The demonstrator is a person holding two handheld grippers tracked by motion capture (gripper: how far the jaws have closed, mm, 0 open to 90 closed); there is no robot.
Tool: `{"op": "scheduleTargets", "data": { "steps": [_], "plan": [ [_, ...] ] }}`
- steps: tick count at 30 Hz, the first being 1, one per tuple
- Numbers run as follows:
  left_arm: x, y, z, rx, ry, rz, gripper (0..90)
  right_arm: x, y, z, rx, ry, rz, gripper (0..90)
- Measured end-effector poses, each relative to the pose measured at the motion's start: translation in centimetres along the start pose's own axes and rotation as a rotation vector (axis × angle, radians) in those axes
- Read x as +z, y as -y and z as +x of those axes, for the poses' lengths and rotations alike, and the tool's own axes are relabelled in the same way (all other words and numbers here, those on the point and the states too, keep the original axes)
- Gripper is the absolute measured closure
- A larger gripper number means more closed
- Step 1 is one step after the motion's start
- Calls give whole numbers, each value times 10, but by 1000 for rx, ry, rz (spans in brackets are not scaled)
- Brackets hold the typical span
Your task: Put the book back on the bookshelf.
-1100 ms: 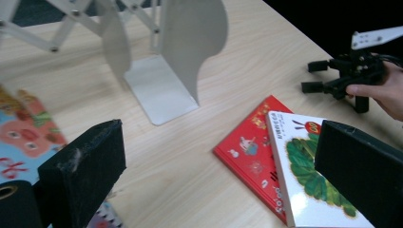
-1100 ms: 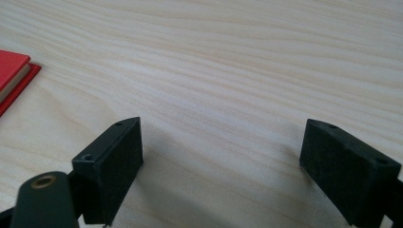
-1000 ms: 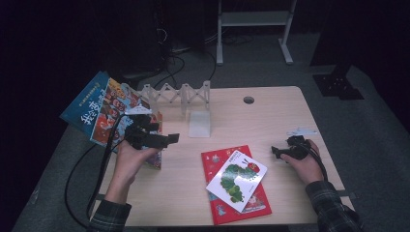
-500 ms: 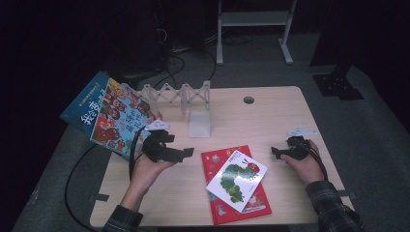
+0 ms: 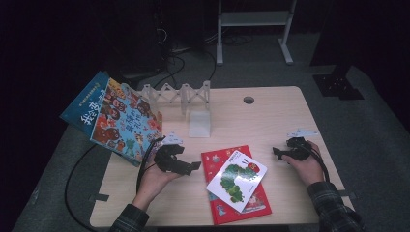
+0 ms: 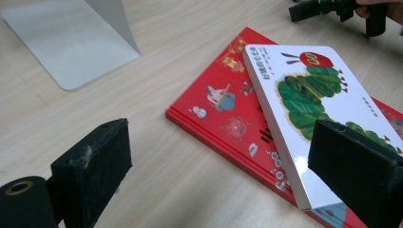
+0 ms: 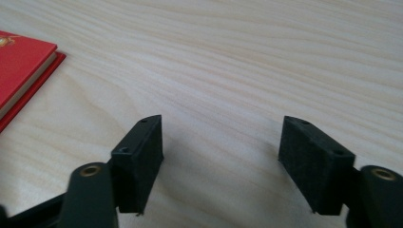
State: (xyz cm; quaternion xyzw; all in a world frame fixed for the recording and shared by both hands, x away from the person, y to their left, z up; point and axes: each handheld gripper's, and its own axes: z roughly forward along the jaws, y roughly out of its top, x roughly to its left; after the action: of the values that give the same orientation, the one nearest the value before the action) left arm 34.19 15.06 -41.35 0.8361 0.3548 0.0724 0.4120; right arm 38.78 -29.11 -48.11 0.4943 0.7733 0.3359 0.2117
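Observation:
A red book (image 5: pixel 220 210) lies flat on the wooden table (image 5: pixel 270 121), with a white caterpillar board book (image 5: pixel 237 180) lying askew on top of it. My left gripper (image 5: pixel 193 166) hovers low just left of both books, pointing right. Its jaws are open, with bare table between them (image 6: pixel 223 175), and the white book's near corner (image 6: pixel 304 142) sits by the right jaw. My right gripper (image 5: pixel 278 152) rests near the table's right side, pointing left. It is open and its jaws have just been closing over bare wood (image 7: pixel 221 161), nothing between them.
A large colourful picture book (image 5: pixel 113 116) lies tilted at the table's left edge, overhanging it. A white accordion rack (image 5: pixel 176 92) and a white bookend (image 5: pixel 199 123) stand at the back middle. A round cable hole (image 5: pixel 248 100) is behind them.
My left gripper came down and to the right, away from the colourful book toward the red book's left edge. The right hand stayed where it was.

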Motion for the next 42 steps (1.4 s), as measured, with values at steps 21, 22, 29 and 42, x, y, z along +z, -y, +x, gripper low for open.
{"op": "scheduleTargets", "data": {
  "steps": [21,22,29,42],
  "plan": [
    [5,27,15,-48,55,83,0,-44,11,34,-51,-178,15,343],
    [5,28,15,-48,60,86,0,-46,12,36,-54,-182,10,337],
    [8,32,11,-32,69,101,0,-53,18,47,-76,-205,7,314],
    [14,31,10,-19,73,111,0,-41,15,58,-114,-231,25,291]
  ]
}}
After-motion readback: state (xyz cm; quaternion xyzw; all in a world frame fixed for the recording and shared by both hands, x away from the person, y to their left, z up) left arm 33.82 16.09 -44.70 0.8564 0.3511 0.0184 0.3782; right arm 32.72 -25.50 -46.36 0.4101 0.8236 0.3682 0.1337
